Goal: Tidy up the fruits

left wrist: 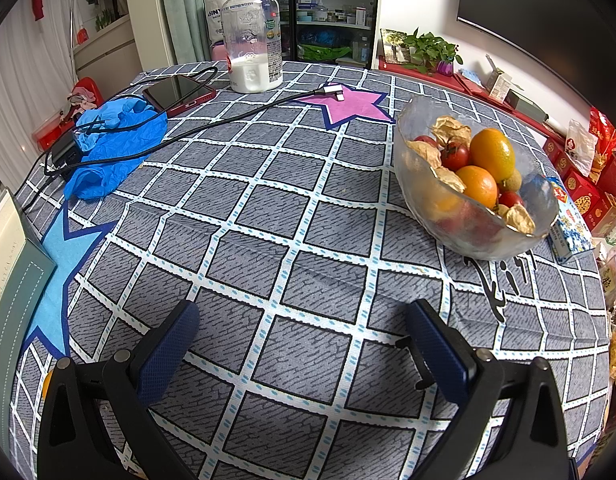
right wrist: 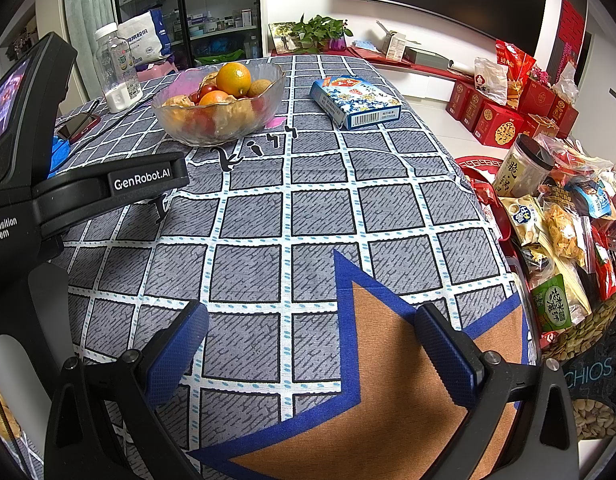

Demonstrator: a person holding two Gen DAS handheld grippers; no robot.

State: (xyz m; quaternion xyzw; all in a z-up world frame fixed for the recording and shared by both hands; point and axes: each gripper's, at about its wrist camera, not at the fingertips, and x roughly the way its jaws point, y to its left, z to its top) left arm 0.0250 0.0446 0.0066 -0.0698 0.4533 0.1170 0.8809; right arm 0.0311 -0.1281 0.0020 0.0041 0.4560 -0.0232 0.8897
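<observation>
The left gripper (left wrist: 302, 320) hovers over the near part of the grey checked tablecloth (left wrist: 268, 220), its blue-padded fingers spread wide apart with nothing between them. The right gripper (right wrist: 310, 324) is just as wide open and empty, poised above the brown star (right wrist: 388, 380) printed at the cloth's near edge.

The fruit sits in a glass bowl (left wrist: 412, 128) on the right side of the table in the left wrist view — two oranges (left wrist: 491, 153), small red tomatoes (left wrist: 455, 156), a brownish round fruit and several papery husked fruits (some half hidden behind the frosted wall). Just beside the bowl, on its right, lies a blue and white box (right wrist: 354, 100).

At the far edge stands a clear plastic bottle (left wrist: 252, 36) with white contents at its bottom. Left of it lie a red-cased phone (left wrist: 178, 94), a black cable (left wrist: 228, 118) and crumpled blue gloves (left wrist: 112, 148) — all well apart from both grippers.
</observation>
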